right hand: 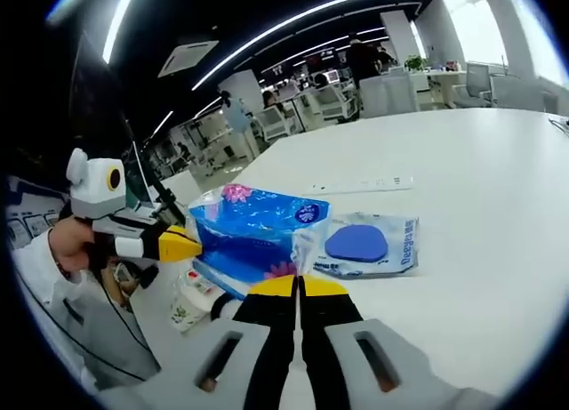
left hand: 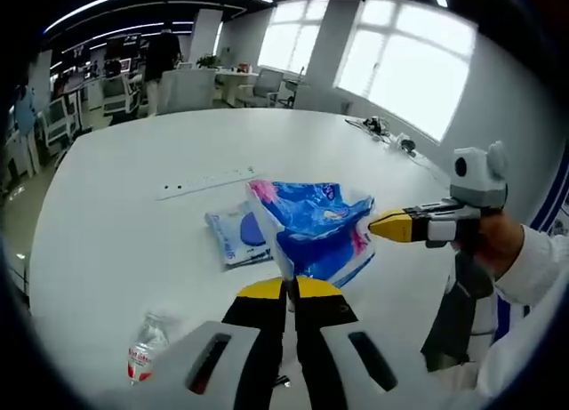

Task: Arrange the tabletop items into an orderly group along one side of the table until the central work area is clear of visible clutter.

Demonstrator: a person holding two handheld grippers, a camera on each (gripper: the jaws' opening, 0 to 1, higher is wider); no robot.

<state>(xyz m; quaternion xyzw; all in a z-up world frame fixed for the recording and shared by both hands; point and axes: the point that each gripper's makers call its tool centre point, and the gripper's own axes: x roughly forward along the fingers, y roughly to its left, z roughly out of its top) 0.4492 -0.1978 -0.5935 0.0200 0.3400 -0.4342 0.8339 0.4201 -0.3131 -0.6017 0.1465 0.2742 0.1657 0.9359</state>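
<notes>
A crinkly blue plastic bag (left hand: pixel 316 232) with pink and white print hangs just above the white table (left hand: pixel 133 214), held at two ends. My left gripper (left hand: pixel 289 288) is shut on its near white edge. My right gripper (left hand: pixel 378 225), held by a hand, comes in from the right and pinches the bag's right corner. In the right gripper view the same bag (right hand: pixel 253 232) sits before my right gripper (right hand: pixel 300 285), shut on its edge, and my left gripper (right hand: pixel 194 244) holds the bag's left end. A flat clear packet (left hand: pixel 238 234) (right hand: pixel 364 244) with a blue oval lies beside the bag.
A small clear bottle (left hand: pixel 147 343) (right hand: pixel 191 303) with a red label lies near the table's edge. A white power strip (left hand: pixel 209 183) (right hand: pixel 360 186) lies further in. Cables (left hand: pixel 387 134) rest at the far rim. Desks, chairs and people stand beyond the table.
</notes>
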